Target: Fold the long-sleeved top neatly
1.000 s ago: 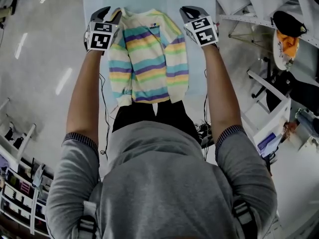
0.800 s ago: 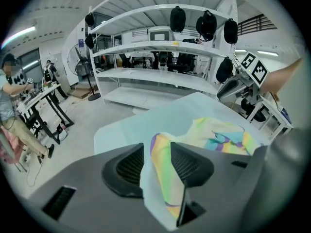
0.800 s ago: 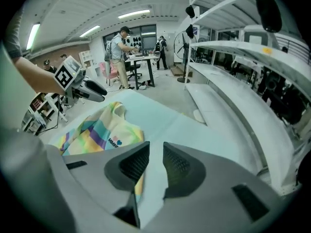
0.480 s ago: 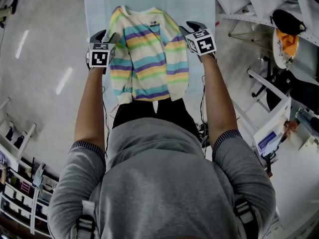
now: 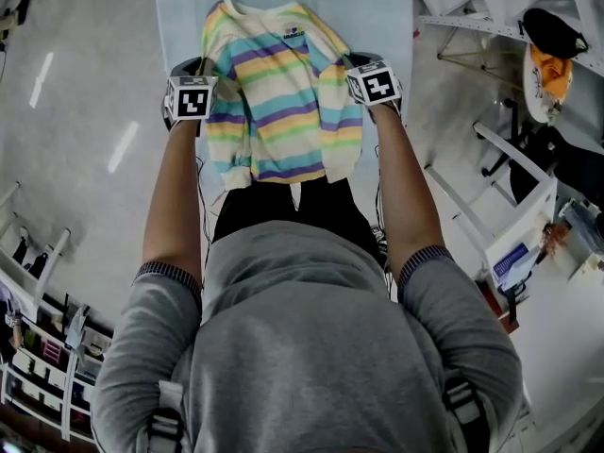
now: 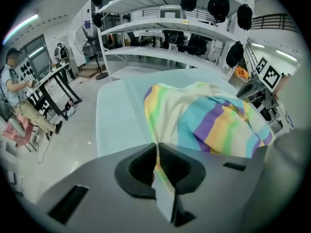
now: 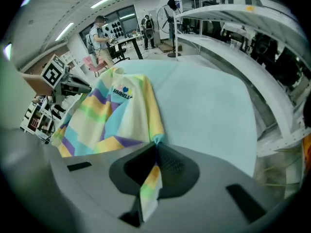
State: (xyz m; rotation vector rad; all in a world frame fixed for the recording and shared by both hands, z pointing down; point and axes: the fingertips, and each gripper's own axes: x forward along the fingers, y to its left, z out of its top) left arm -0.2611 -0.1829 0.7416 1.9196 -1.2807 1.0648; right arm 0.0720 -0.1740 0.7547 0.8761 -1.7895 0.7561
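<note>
- On the table [image 5: 377, 8], the striped top [image 5: 278, 92] lies flat, and its sleeves look tucked in.
- The left gripper [image 6: 156, 152] and right gripper [image 7: 155, 154] have just pinched shut on its side edges.
- I think the body is not folded yet.

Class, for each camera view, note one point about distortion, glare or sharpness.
Head view: crisp, pale light streaks glare on the floor. Left gripper view: fisheye bows the shelves, corners darkened. Right gripper view: same bowing; striped top sharp.
</note>
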